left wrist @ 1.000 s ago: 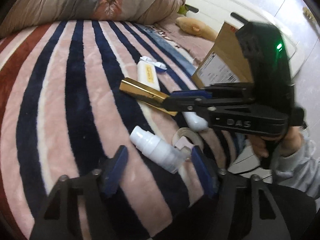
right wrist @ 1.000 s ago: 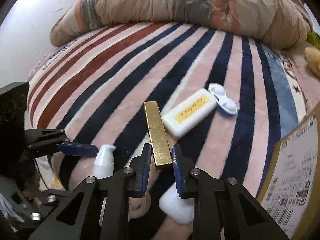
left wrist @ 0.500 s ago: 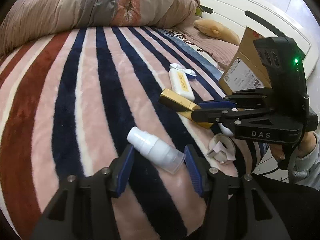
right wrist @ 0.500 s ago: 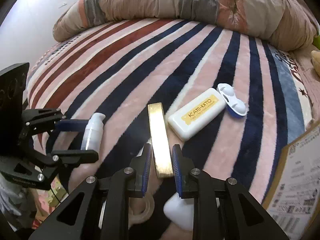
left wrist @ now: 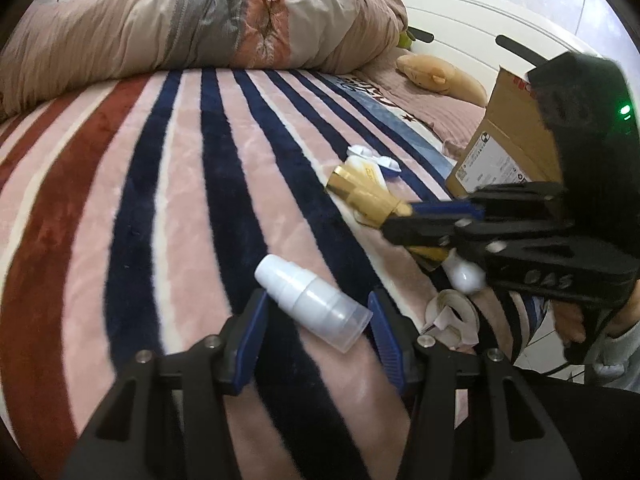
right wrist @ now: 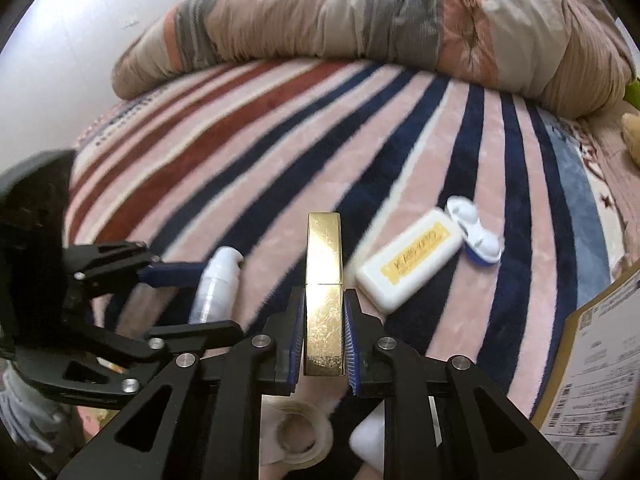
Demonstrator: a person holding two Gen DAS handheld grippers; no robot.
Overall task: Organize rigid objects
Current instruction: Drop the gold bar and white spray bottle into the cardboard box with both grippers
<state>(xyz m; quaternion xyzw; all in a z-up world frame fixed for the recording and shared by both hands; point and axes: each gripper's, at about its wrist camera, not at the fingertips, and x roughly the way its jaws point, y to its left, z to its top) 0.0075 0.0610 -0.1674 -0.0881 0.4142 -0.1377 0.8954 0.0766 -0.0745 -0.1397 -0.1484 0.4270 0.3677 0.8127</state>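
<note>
My right gripper [right wrist: 323, 316] is shut on a long gold box [right wrist: 324, 276] and holds it above the striped blanket; it also shows in the left wrist view [left wrist: 432, 220] with the gold box [left wrist: 362, 194] sticking out of it. My left gripper [left wrist: 316, 320] is open, with its fingers on either side of a white pump bottle [left wrist: 312, 304] that lies on the blanket. From the right wrist view the left gripper [right wrist: 192, 296] straddles the same bottle [right wrist: 218, 284].
A white case with a yellow label [right wrist: 412, 266] and a white-and-blue lens case [right wrist: 476, 236] lie further back. A tape roll [right wrist: 300, 434] and a small white object [left wrist: 466, 274] lie near the front. A cardboard box [left wrist: 508, 148] stands at the right. A rolled duvet [left wrist: 192, 28] lies behind.
My right gripper has lifted the gold box higher off the blanket. My left gripper has moved forward so that its open fingers now straddle the white pump bottle.
</note>
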